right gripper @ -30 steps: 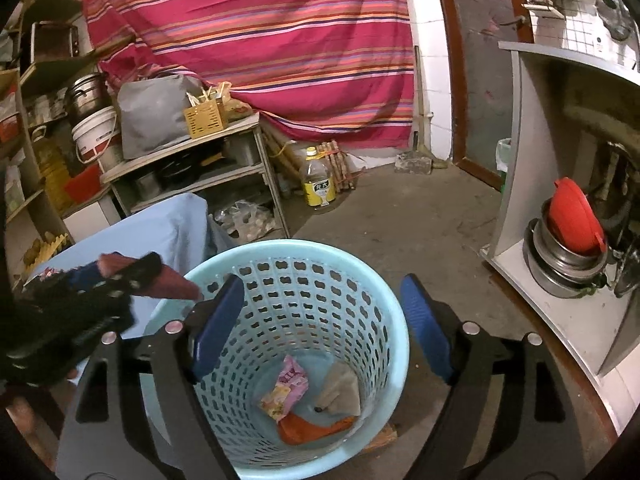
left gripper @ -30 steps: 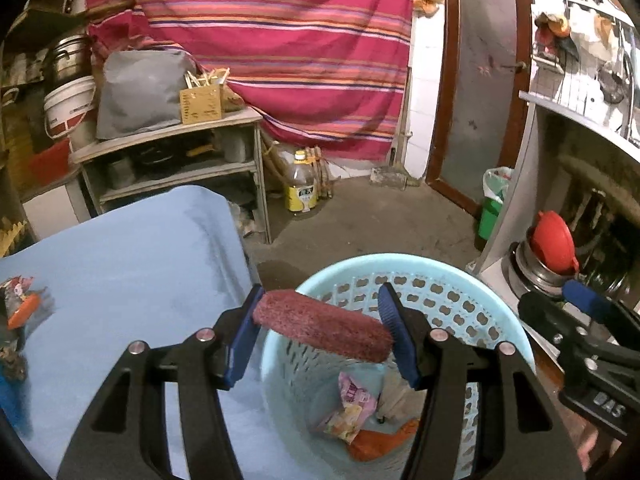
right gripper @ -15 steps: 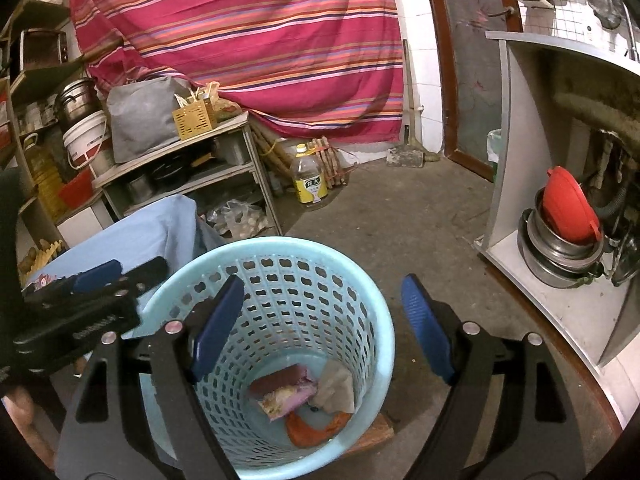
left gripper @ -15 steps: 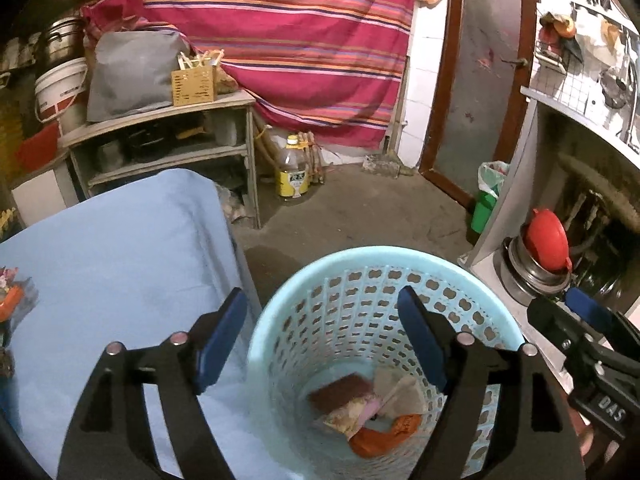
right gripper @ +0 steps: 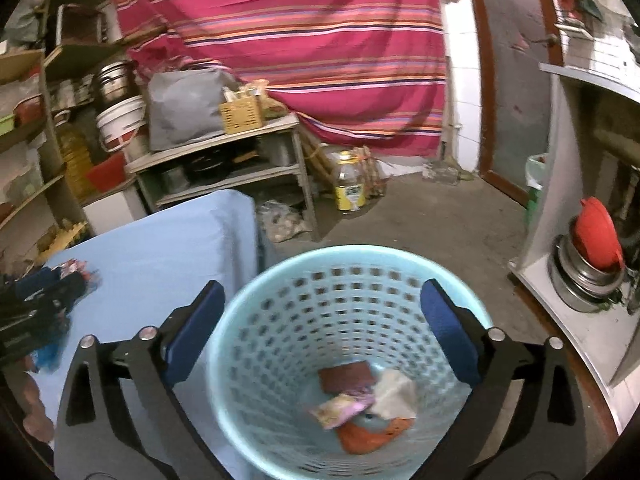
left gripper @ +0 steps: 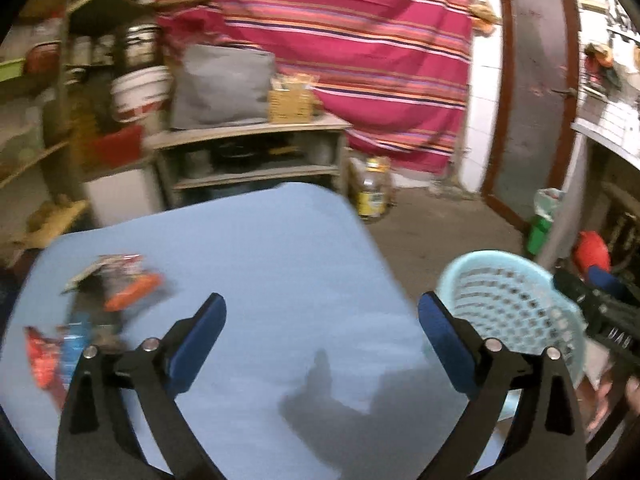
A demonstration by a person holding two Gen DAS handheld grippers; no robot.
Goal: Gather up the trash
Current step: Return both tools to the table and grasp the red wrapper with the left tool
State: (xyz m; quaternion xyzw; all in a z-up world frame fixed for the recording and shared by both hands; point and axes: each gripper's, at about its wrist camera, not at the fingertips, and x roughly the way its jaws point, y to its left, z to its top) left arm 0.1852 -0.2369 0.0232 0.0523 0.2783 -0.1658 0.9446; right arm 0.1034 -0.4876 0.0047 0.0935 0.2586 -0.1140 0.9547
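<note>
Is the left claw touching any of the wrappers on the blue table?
Apart. The left wrist view shows the left claw open and empty, with bare blue table between its fingers, while the wrappers lie off to the left, clear of them.

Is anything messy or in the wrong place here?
Yes. Several crumpled wrappers lie scattered on the blue table, at its left side, not in the light blue basket on the floor beside it, where other trash already sits. Nothing looks spilled or broken.
</note>
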